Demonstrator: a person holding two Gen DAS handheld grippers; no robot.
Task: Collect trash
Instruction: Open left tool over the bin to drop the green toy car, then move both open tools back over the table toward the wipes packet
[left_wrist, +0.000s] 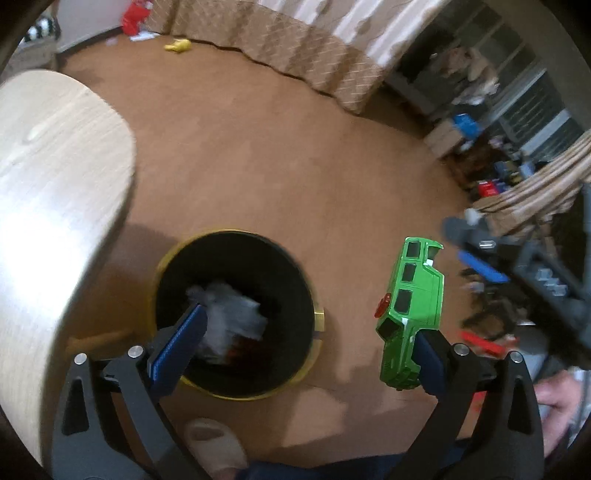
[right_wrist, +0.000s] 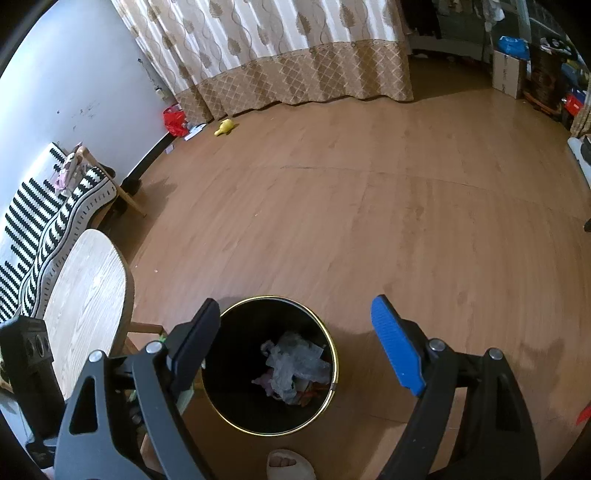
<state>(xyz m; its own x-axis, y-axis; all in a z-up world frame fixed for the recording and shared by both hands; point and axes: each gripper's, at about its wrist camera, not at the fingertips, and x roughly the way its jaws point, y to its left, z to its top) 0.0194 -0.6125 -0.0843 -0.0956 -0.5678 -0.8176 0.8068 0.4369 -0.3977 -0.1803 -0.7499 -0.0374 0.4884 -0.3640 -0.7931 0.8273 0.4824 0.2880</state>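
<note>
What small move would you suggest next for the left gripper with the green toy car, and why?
Probably nudge the left gripper leftward. Its jaws stand wide open, and the green toy car leans on its right finger, seemingly beside the bin rather than over it, so it might drop outside.

No text, label, brand, number or sign can be read in either view. The cardboard box (right_wrist: 508, 72) near the far right edge of the floor (right_wrist: 369, 221) has some dark marks on its side, but they are too small and blurred to read. The green toy car (left_wrist: 410, 314) shows no writing.
</note>
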